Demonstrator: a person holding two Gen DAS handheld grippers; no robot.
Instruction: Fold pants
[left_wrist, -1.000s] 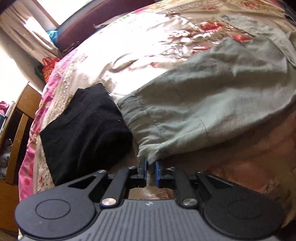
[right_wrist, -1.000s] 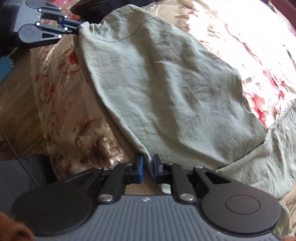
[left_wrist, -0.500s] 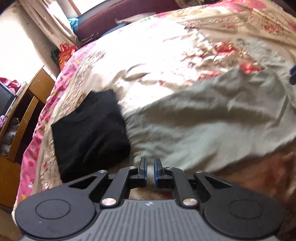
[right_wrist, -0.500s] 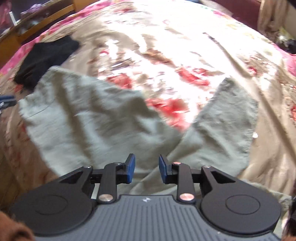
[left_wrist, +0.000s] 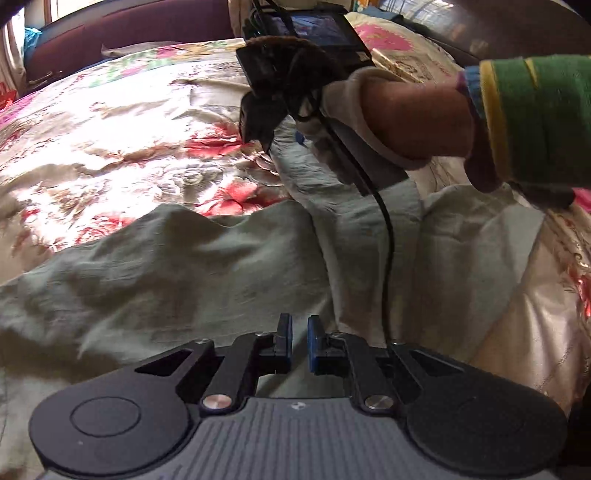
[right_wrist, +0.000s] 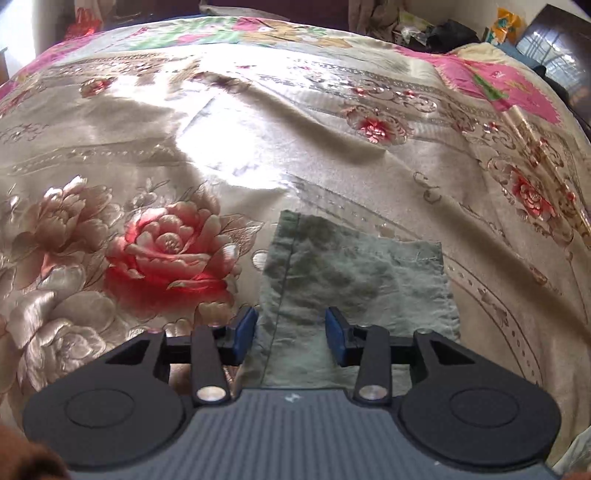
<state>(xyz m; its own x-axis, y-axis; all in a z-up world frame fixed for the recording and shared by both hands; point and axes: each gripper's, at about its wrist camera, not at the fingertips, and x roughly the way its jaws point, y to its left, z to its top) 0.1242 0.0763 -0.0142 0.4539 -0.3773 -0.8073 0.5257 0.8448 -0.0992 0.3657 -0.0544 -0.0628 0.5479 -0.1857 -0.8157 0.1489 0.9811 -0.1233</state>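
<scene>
The grey-green pants (left_wrist: 192, 269) lie spread on the floral bedspread. In the left wrist view my left gripper (left_wrist: 299, 341) hovers over the wide part of the pants, its blue pads nearly together with a narrow gap and nothing between them. The right gripper (left_wrist: 280, 129) shows there too, held by a gloved hand above a pant leg. In the right wrist view my right gripper (right_wrist: 291, 334) is open, its pads straddling the hem end of a pant leg (right_wrist: 351, 280) that lies flat on the bed.
The shiny floral bedspread (right_wrist: 166, 155) covers the whole bed. A dark red headboard (left_wrist: 122, 33) runs along the far side. A cable (left_wrist: 388, 251) hangs from the right gripper across the pants. Clutter and a dark screen (right_wrist: 554, 48) stand past the bed's far right corner.
Both grippers have let go of the waist edge. The left swung right over the pants; the black garment left its view. The right moved to the leg hem and opened wider.
</scene>
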